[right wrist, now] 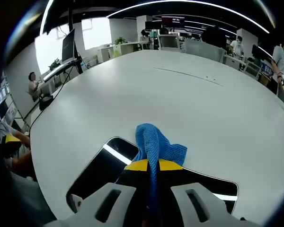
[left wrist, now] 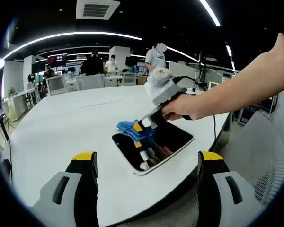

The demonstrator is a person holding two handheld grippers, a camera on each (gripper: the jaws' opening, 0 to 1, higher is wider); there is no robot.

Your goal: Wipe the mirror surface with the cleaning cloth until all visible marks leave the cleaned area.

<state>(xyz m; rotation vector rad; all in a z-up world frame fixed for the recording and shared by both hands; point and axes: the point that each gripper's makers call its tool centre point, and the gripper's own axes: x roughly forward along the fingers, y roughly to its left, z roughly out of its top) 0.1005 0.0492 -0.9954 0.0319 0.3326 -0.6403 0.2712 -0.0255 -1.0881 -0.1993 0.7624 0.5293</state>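
While pinched by the right claw (right wrist: 149, 165), cloth (right wrist: 157, 143) bunches forward over mirror (right wrist: 104, 165)

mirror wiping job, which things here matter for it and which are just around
Job:
- dark rectangular mirror with rounded corners
- blue knitted cleaning cloth
- right gripper, fingers shut on the cloth
- left gripper, open

Just around:
- white round table
- grey mesh chair

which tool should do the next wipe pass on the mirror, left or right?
Right. The right tool is shut on the blue cleaning cloth and sits over the mirror. The left tool is open, holds nothing, and sits back from the mirror near the table edge.
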